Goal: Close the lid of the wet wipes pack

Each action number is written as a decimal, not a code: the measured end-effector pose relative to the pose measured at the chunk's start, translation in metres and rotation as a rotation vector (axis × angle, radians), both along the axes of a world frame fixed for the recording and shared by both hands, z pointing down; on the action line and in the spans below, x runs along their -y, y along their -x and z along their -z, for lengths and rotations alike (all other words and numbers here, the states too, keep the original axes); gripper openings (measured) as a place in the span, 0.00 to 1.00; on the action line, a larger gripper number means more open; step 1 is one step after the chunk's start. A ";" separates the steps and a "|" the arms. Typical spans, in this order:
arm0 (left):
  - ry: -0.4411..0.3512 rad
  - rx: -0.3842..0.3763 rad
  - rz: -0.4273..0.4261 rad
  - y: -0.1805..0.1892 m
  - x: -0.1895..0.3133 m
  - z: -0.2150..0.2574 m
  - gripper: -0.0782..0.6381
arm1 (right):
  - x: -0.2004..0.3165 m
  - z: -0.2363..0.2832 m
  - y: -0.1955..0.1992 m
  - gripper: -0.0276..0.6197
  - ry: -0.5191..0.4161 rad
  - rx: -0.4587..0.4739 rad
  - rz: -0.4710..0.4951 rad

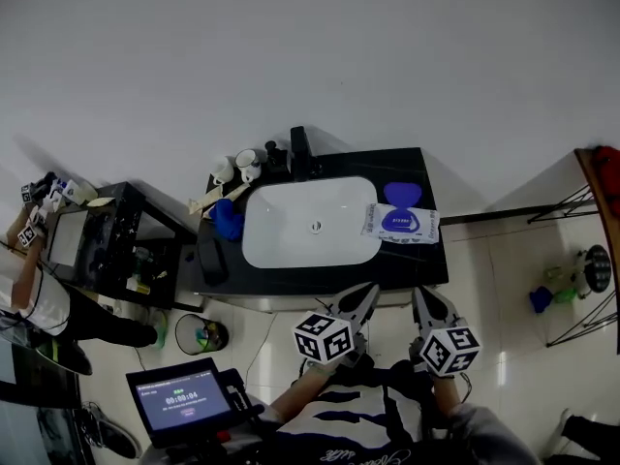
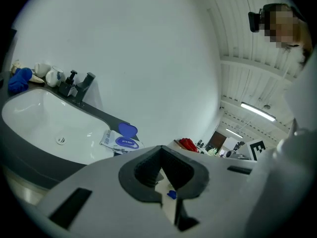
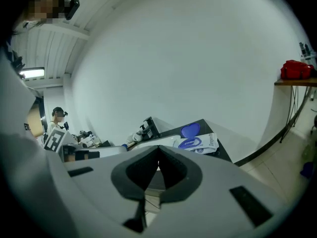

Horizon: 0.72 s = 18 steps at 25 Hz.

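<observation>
The wet wipes pack lies flat on the black counter, just right of the white basin. Its blue lid stands flipped open toward the wall. The pack and open lid also show in the left gripper view, and the pack with its lid in the right gripper view. My left gripper and right gripper hover side by side in front of the counter edge, well short of the pack. Both are shut with nothing held.
A black faucet and white cups stand behind the basin, with a blue cloth at its left. A waste bin and a tablet screen are below left. Another person stands far left; a rack far right.
</observation>
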<state>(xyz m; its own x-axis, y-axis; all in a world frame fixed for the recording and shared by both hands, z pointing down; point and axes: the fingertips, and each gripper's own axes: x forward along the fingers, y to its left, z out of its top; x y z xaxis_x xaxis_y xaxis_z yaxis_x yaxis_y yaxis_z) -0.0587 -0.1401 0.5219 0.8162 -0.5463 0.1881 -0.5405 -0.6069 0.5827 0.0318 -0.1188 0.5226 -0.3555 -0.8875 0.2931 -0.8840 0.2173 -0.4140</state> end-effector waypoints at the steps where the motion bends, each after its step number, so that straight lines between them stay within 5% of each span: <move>1: 0.008 0.003 -0.008 0.000 0.005 -0.003 0.11 | 0.004 -0.002 0.000 0.04 0.008 -0.003 -0.006; 10: 0.080 0.046 -0.052 -0.014 0.043 -0.036 0.11 | 0.049 -0.018 -0.015 0.04 0.074 -0.012 -0.021; 18: 0.122 0.106 0.021 -0.019 0.104 -0.067 0.11 | 0.117 -0.031 -0.030 0.04 0.094 -0.021 0.061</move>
<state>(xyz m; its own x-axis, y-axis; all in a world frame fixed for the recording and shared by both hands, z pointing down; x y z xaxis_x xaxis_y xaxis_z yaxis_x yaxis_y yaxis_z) -0.0394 -0.2440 0.5886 0.7767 -0.5313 0.3382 -0.6148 -0.5230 0.5904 0.0621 -0.2357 0.5538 -0.4011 -0.8325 0.3822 -0.8788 0.2320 -0.4170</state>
